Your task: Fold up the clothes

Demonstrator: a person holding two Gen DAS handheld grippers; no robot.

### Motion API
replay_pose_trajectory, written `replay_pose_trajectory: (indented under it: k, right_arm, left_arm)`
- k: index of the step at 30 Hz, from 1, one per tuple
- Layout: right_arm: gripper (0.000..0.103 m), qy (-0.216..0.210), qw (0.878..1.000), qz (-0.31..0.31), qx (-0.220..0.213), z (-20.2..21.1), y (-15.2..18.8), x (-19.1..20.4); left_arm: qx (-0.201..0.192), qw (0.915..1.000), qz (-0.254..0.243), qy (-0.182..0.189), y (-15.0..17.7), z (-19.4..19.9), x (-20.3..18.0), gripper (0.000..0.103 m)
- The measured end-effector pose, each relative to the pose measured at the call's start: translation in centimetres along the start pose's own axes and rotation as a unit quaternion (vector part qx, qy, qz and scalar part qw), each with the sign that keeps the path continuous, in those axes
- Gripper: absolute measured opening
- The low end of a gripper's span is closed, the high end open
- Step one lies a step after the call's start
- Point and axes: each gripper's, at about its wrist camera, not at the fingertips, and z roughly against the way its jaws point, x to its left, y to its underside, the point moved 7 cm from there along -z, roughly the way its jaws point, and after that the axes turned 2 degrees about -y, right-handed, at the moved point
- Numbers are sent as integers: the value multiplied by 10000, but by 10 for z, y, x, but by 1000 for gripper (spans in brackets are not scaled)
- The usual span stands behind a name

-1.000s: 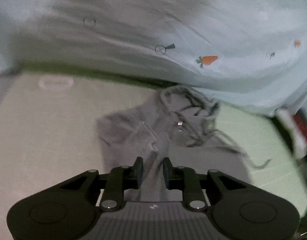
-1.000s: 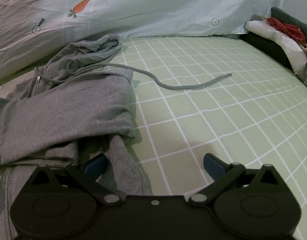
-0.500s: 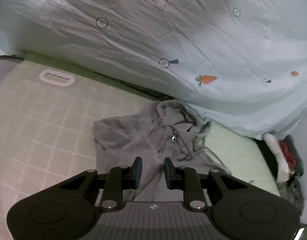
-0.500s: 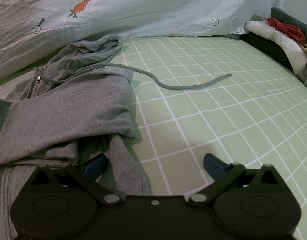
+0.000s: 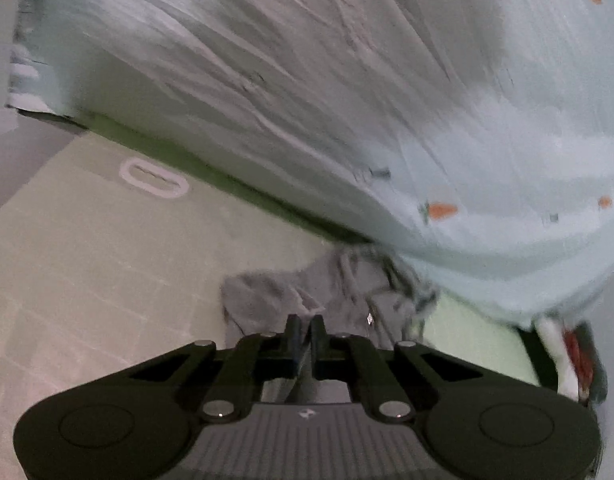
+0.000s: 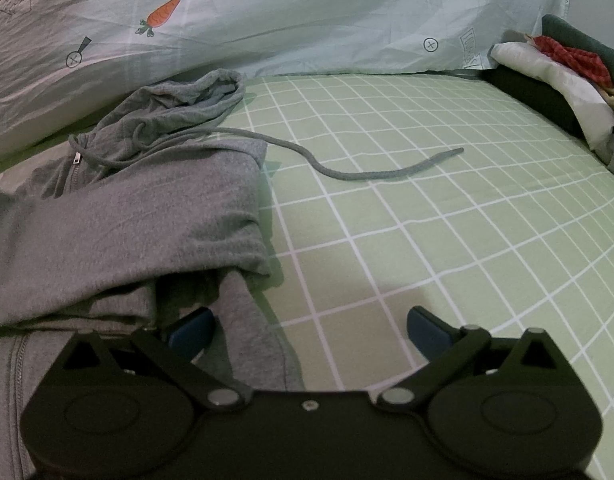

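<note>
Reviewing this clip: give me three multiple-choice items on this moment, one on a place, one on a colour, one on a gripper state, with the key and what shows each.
1. Where does the loose end of the grey drawstring lie?
A. on the green checked sheet
B. inside the hood
C. on the pale blue cover

2. What colour is the hoodie?
A. red
B. grey
C. white

3. How does the right gripper stand?
A. shut on the drawstring
B. shut on a sleeve
C. open

Key: 1 A, the cord runs out from the hoodie across the checked sheet; 2 B, its fabric is grey in both views; 3 C, its blue pads stand wide apart, while the left gripper is shut on hoodie fabric.
</note>
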Motion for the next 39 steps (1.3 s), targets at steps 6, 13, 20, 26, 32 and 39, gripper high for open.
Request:
replay_pose_trajectory:
  k: [6,13,20,26,32,39]
  right_arm:
    - [103,3,10000,-1,-6,0,0,0]
    - [103,2,10000,-2,-22,0,0,0]
    - [103,-15,10000,-35,-2,0,0,0]
    - [103,126,9996,-239,-95,18,-9,-12]
    - [103,-247,9978,122,-601,35,-49,17]
    - [72,-1491,9861,728,-58,5,-54,90]
  left_arm:
    - [-446,9984,280,-186,-25,19,13,4]
    - [-726,9960,-367,381,-46,32,-51,4]
    - [261,9832,-1567,899,11,-16,-139,40]
    - [474,9816,-1841,-180,37,-33,-116,94]
    - [723,9767,-1590,-1246,44,-39,-52,96]
    - [929,9721,-1352,-1675,54,-37,-12,96]
